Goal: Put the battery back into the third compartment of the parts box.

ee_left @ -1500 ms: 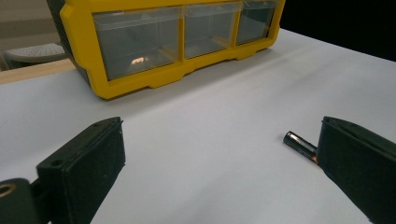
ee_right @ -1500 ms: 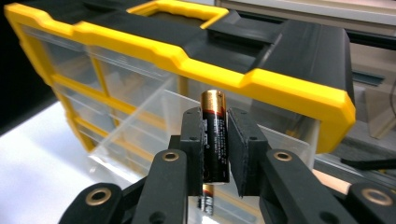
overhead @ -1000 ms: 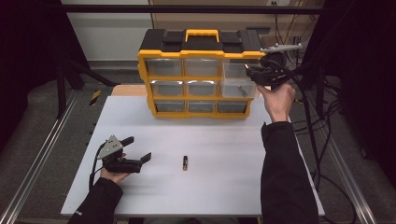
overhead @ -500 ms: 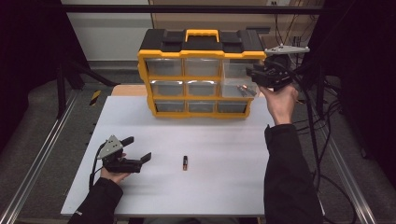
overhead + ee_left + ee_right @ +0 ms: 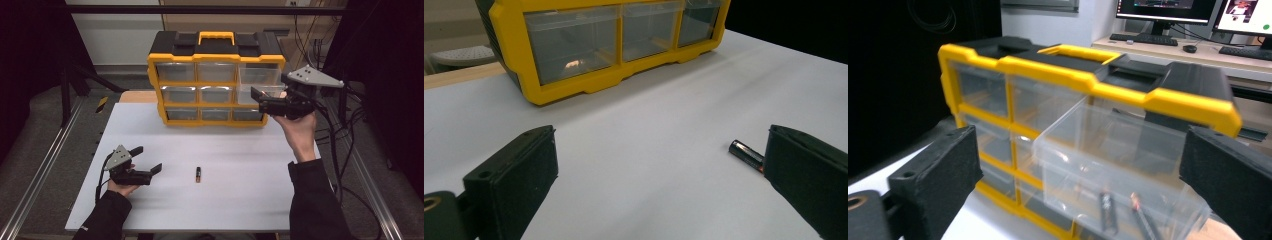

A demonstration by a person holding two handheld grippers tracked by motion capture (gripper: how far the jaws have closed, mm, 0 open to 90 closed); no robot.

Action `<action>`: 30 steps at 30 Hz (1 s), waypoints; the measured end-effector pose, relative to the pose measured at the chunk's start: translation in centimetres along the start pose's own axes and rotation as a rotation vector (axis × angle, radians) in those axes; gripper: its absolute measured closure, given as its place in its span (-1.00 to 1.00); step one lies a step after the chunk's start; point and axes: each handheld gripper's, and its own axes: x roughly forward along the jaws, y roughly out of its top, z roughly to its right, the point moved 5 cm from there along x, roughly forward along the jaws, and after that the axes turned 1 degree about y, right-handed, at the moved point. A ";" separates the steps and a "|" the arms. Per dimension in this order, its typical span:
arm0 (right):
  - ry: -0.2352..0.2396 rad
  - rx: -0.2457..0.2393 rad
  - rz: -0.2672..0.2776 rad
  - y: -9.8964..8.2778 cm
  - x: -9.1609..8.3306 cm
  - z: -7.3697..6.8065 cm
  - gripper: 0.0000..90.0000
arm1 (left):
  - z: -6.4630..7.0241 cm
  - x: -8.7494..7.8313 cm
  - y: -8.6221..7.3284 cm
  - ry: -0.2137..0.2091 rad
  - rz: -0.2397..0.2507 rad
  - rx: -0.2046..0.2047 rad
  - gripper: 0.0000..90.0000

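Observation:
A yellow and black drawer organizer (image 5: 216, 86) (image 5: 574, 90) (image 5: 1193, 107) stands at the back of the white table (image 5: 240, 205). In its right column a clear drawer (image 5: 260, 92) (image 5: 1118, 150) is pulled out, with small batteries (image 5: 1105, 210) lying in it. My right gripper (image 5: 261, 99) (image 5: 1080, 150) hovers just in front of that drawer. Its jaws have just been opening and now stand wide, pressing on nothing. A single battery (image 5: 198, 174) (image 5: 745, 154) lies mid-table. My left gripper (image 5: 147, 160) (image 5: 659, 160) rests open on the table to the battery's left.
Metal rails (image 5: 45, 165) run along both sides of the table. Cables (image 5: 345, 125) hang at the right beside my right arm. A desk with monitors and keyboards (image 5: 1243, 50) stands behind the organizer. The table's near half lies open around the battery.
My right gripper has drawn back from the organizer toward the near right, and the right-column drawer now stands out. Its jaws went from shut to wide. The left gripper has not moved.

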 end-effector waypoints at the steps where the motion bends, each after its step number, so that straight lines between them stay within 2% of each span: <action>1: 0.002 -0.003 0.002 -0.4 -0.2 -0.4 -0.94 | 0.0 0.0 0.0 0.000 0.000 0.000 -0.98; 10: 0.047 0.016 -0.009 -4.1 -0.6 -3.3 -0.98 | 0.0 0.0 0.0 0.000 0.002 0.002 -0.98; 14: 0.072 0.009 -0.046 -6.1 0.0 -4.7 -0.99 | 0.0 0.0 0.0 0.000 0.001 0.003 -0.98; 19: 0.101 0.027 -0.088 -8.4 1.0 -6.0 -0.99 | 0.0 -0.1 0.1 0.000 0.004 0.001 -0.98; 30: 0.170 0.003 -0.202 -12.6 3.4 -9.3 -0.99 | 0.1 0.0 0.0 0.001 0.001 0.004 -0.98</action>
